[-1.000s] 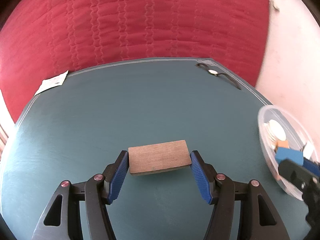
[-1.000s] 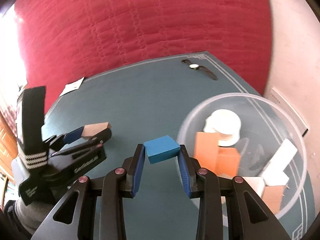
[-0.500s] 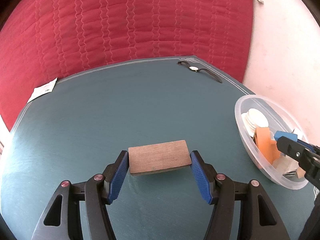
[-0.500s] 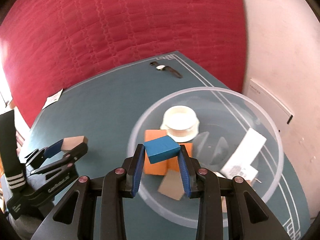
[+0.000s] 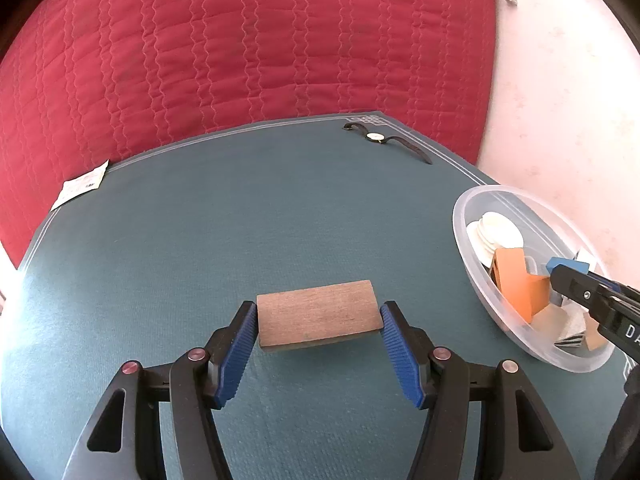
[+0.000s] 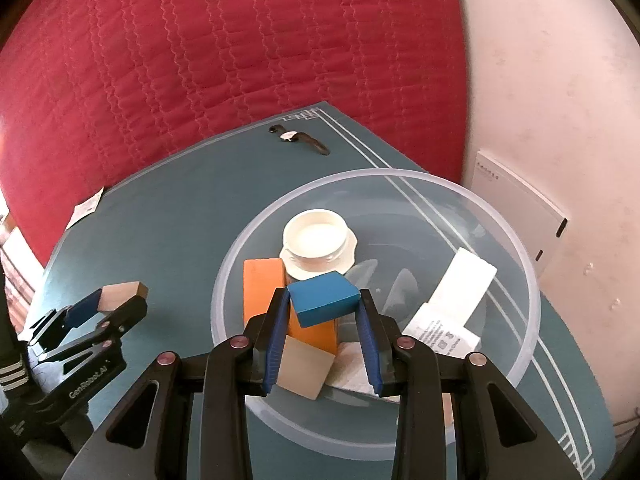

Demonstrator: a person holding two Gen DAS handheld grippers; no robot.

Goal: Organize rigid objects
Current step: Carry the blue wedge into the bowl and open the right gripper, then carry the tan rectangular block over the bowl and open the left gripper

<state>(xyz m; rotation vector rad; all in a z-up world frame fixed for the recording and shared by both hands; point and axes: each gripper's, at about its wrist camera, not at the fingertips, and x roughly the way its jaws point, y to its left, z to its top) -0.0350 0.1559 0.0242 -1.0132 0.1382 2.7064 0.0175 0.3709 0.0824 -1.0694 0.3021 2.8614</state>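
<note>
A teal table [image 5: 280, 220] is spread beneath both grippers. Directly under the right gripper [image 6: 324, 312] a clear plastic bowl [image 6: 516, 248] is seen, in which a white cup [image 6: 316, 240], an orange block [image 6: 260, 284], a tan block [image 6: 304, 368] and a white packet [image 6: 460, 292] are held. A wooden block [image 5: 318, 312] is clamped in the left gripper [image 5: 318, 332], its long axis lying across from pad to pad. A blue block [image 6: 322, 298] is gripped likewise, crosswise above the bowl. A wristwatch [image 5: 378, 136] lies far ahead, a paper slip [image 5: 82, 184] ahead-left.

One blue block [image 6: 323, 298], one wooden block [image 5: 317, 313], one bowl [image 6: 516, 240], one watch [image 6: 298, 140].
</note>
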